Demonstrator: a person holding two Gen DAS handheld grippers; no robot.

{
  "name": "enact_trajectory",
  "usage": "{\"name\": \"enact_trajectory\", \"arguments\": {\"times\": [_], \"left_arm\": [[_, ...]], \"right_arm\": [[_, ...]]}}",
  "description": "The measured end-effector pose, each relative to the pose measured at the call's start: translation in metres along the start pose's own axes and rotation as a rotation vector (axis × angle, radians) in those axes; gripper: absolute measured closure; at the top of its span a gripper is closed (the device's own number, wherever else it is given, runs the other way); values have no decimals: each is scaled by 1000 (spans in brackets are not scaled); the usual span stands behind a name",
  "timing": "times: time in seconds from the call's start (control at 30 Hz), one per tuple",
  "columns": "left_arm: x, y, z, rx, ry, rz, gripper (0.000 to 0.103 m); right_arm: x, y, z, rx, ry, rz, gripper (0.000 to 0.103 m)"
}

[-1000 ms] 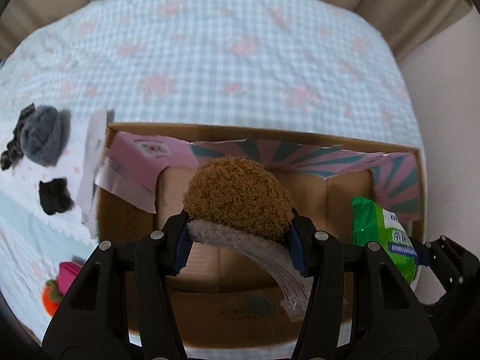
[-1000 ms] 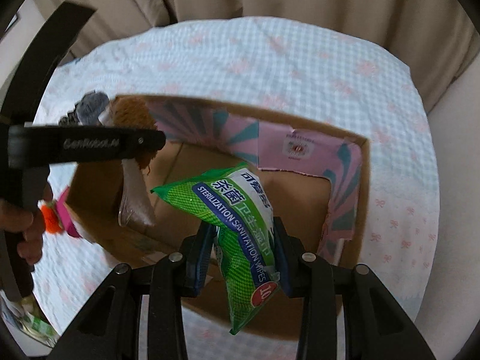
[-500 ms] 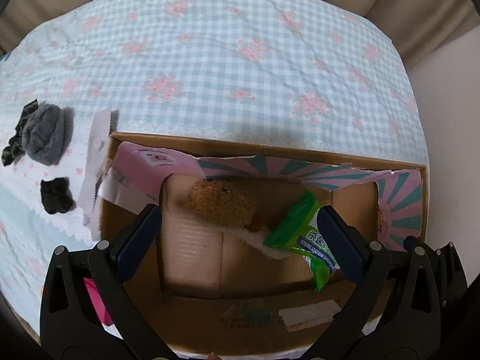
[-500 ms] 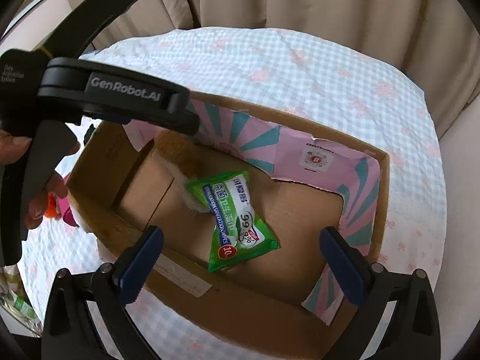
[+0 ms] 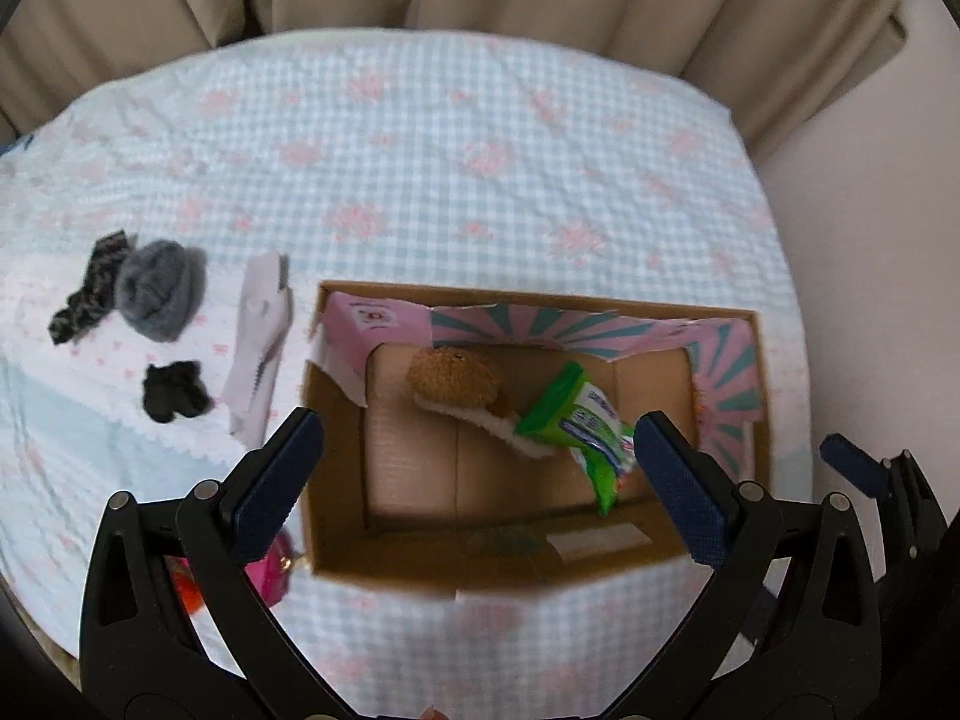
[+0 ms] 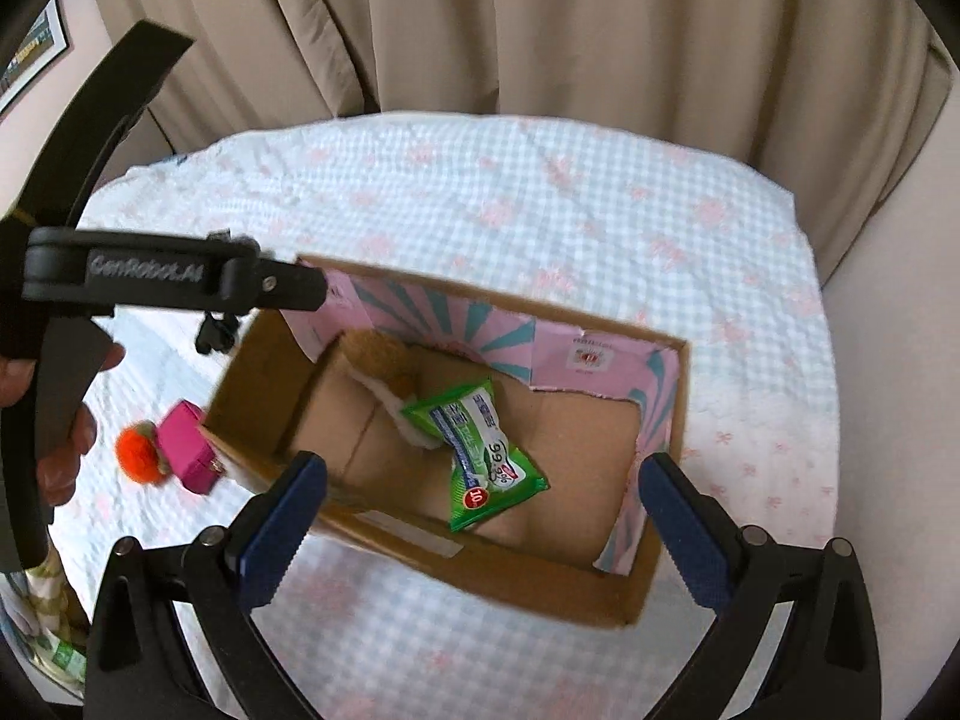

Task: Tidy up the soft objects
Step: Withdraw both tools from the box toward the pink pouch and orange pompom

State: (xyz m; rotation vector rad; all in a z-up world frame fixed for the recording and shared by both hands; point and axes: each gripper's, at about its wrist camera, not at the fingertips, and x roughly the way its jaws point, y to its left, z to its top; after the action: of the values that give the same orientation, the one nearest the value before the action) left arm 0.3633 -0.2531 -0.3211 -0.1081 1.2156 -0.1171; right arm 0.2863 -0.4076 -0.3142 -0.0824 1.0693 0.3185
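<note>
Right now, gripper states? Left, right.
Left gripper: open, holding nothing, above the cardboard box.
Right gripper: open, holding nothing; green wipes pack lies in the box.

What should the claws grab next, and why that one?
Probably the left claw should swing left toward the grey sock ball. Both claws are open and empty, the brown plush and green wipes pack already lie in the cardboard box, and the sock ball sits outside on that side.

At frame centre, a green wipes packet [image 6: 487,447] lies inside the cardboard box [image 6: 540,585], overlapping a brown plush toy [image 6: 384,360]; the right gripper [image 6: 480,516] gapes wide below.
</note>
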Motion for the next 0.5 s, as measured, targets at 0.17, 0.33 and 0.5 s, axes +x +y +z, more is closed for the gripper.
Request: {"name": "enact_trajectory", "arguments": {"times": [0.17,0.33,0.5], "left_arm": [[-57,-1,-5,32,-69,-12,0],[-116,8,-13,50,-134,-38,0],[-179,27,-33,58,-222,-32,0]], "right_arm": [[-42,12,12,9,-57,-19,0],[-90,32,22,37,-126,-50,0],[-138,60,26,87,-198,-89,0]]}}
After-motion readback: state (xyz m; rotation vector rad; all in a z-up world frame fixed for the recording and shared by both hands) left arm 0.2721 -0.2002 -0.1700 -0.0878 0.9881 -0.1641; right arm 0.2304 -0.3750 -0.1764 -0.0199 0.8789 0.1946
